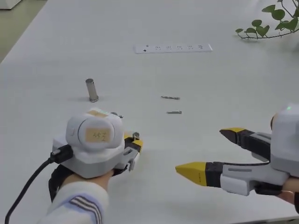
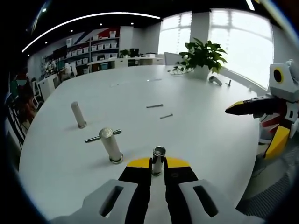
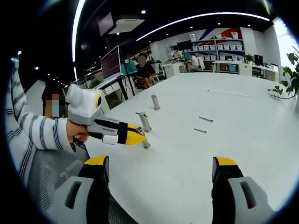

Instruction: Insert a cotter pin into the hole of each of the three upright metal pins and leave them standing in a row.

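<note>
My left gripper (image 1: 135, 142) is shut on a short upright metal pin (image 2: 158, 159) that stands on the white table, its top showing between the yellow jaw tips. Just left of it stands a second pin (image 2: 110, 145) with a cotter pin (image 2: 102, 136) through its head. A third, bare pin (image 1: 91, 90) stands farther back left. Two loose cotter pins (image 1: 170, 97) (image 1: 174, 112) lie flat in mid-table. My right gripper (image 1: 203, 149) hovers open at the lower right, nothing between its jaws, pointing left toward the left gripper (image 3: 135, 138).
A white power strip (image 1: 173, 48) lies at the back of the table (image 1: 210, 79). Plant leaves (image 1: 271, 21) reach in at the far right corner. A black cable (image 1: 28, 186) trails from the left gripper. A person (image 3: 145, 70) sits at a desk beyond the table.
</note>
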Demonstrator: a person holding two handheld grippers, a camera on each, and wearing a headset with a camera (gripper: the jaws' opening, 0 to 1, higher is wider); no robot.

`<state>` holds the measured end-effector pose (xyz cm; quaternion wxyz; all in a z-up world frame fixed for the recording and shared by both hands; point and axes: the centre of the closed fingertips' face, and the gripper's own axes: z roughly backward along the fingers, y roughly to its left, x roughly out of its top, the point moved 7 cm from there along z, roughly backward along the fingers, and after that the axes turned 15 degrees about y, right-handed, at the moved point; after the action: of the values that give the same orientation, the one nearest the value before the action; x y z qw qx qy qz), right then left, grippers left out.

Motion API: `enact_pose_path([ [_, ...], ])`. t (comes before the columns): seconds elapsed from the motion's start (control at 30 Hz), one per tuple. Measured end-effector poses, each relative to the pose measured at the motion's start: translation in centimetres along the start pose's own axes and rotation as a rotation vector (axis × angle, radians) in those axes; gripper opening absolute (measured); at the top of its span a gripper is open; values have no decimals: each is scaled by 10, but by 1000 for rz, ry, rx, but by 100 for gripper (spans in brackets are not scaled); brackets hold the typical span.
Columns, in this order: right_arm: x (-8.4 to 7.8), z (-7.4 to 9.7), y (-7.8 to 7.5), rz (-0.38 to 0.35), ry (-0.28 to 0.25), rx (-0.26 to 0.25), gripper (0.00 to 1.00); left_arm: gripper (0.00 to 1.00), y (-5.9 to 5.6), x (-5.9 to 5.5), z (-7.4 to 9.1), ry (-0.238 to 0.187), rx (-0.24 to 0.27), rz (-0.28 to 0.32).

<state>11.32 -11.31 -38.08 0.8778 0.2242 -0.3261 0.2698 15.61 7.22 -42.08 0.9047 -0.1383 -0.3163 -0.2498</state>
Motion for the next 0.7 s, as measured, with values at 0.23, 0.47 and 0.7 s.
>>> enact_pose_path([
  [0.23,1,0,2,2,-1,0,90,13,0,-9,3,58,-16,-23],
  [0.47,1,-1,5,11,6,9,90,28,-1,-5,19,22,-113,-110],
  [0.7,2,-1,3,19,13,9,89,50,0,1,50,-62,-262,-155],
])
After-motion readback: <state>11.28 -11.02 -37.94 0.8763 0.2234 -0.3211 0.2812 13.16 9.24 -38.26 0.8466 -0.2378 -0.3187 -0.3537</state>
